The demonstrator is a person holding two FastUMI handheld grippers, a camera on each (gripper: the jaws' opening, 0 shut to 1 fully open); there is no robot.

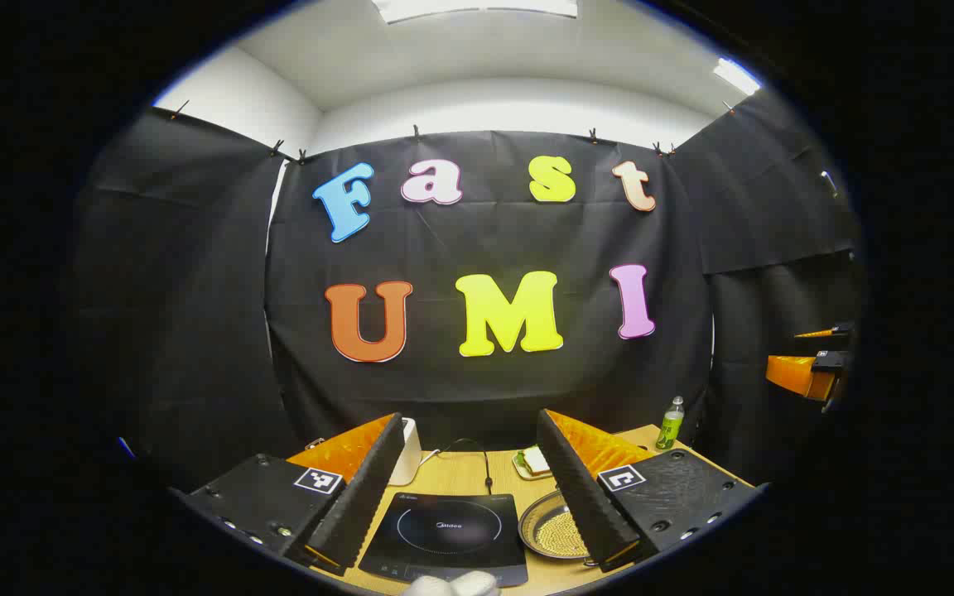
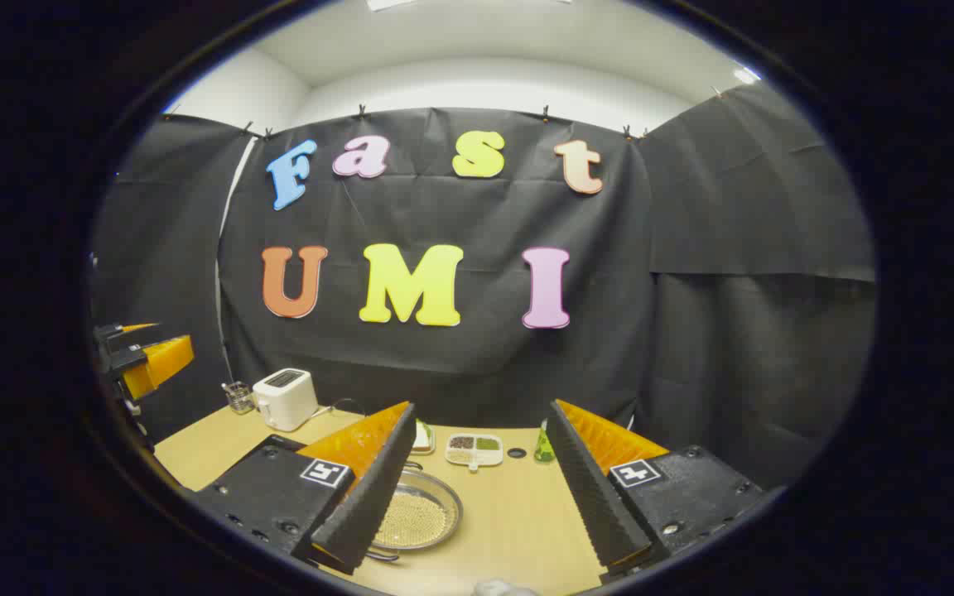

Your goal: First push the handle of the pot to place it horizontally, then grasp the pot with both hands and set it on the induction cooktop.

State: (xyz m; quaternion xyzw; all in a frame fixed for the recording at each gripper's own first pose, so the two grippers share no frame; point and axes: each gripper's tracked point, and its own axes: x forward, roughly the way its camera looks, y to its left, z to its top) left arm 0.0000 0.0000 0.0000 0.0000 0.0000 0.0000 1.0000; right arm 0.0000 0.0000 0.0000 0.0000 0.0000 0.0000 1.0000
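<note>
The pot (image 2: 421,517) is a shallow round metal pan holding small pale grains, standing on the wooden table (image 2: 518,513). A thin metal handle (image 2: 383,554) shows at its near rim. In the left gripper view the pot (image 1: 550,530) sits just right of the black induction cooktop (image 1: 444,536), partly hidden behind one of my fingers (image 1: 585,497). My left gripper (image 1: 470,418) is open above the cooktop with nothing between its fingers. Above the table, right of the pot, my right gripper (image 2: 481,407) also stands open and holds nothing.
A white toaster (image 2: 285,398) and a glass cup (image 2: 238,397) stand at the back left. A divided dish (image 2: 474,449), a green bottle (image 1: 670,422) and a plate of food (image 1: 533,462) line the back. A black cable (image 1: 485,463) runs behind the cooktop.
</note>
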